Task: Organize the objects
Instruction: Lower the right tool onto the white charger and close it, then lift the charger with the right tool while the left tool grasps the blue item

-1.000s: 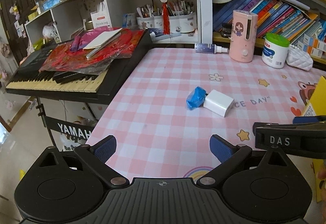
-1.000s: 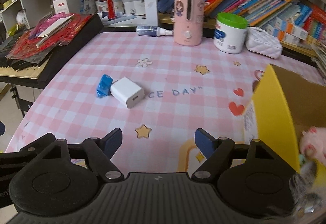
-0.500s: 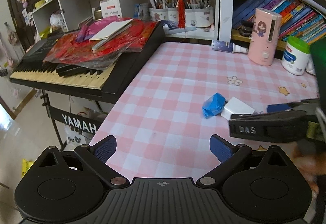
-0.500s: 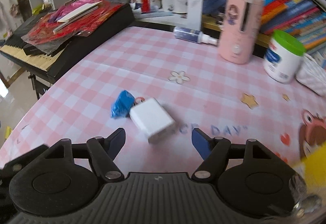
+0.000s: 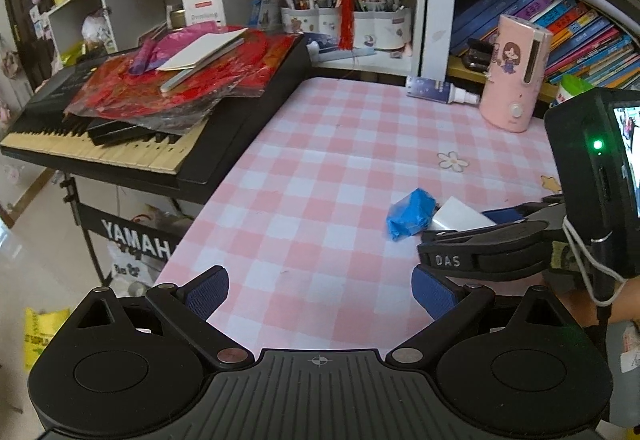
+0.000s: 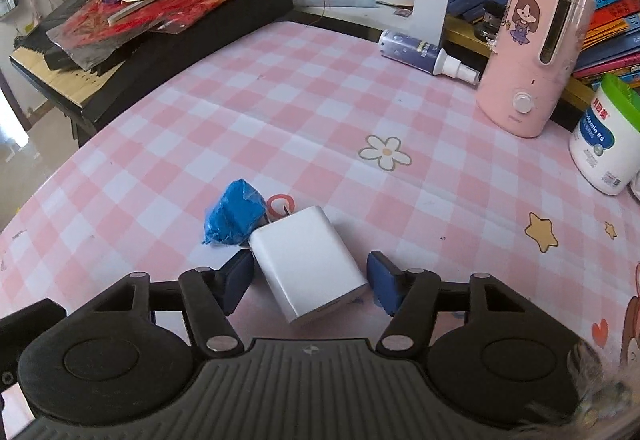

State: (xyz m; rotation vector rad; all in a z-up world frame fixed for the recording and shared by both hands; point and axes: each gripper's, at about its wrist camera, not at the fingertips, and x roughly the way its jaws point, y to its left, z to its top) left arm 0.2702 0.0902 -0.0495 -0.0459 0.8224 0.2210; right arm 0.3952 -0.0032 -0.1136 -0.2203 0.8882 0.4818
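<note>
Right wrist view: one white charger block (image 6: pixel 310 264) lies flat on the pink checked tablecloth (image 6: pixel 280 112), sitting between the two blue pads of the right gripper (image 6: pixel 310 280). Jaws have just been closing around it. The left pad (image 6: pixel 236 280) sits close by its left edge and a gap shows at the right pad, so no firm squeeze yet; jaws read as apart. The block's long axis runs from about 11 o'clock to 5 o'clock, near end toward the camera. One crumpled blue wrapper (image 6: pixel 236 216) touches the block's far-left corner at about 10 o'clock, crowding the left pad. A small red ring mark (image 6: pixel 280 205) is printed on the cloth just behind the block.

Around: one pink humidifier (image 6: pixel 534 52) upright at 2 o'clock, one spray bottle (image 6: pixel 424 54) lying on its side at 1 o'clock, one green-lidded white jar (image 6: pixel 608 144) at 3 o'clock. One black keyboard (image 6: pixel 132 40) at 10 o'clock is piled with red wrappers and a white booklet. Books fill the shelf at the back right; pen cups stand at 12 o'clock.

Left wrist view: the left gripper (image 5: pixel 320 290) hovers over bare cloth with both pads wide apart and nothing between them. The right gripper's arm (image 5: pixel 492 244) comes in at 3 o'clock, covering most of the block; the wrapper (image 5: pixel 410 214) lies just left of it.
</note>
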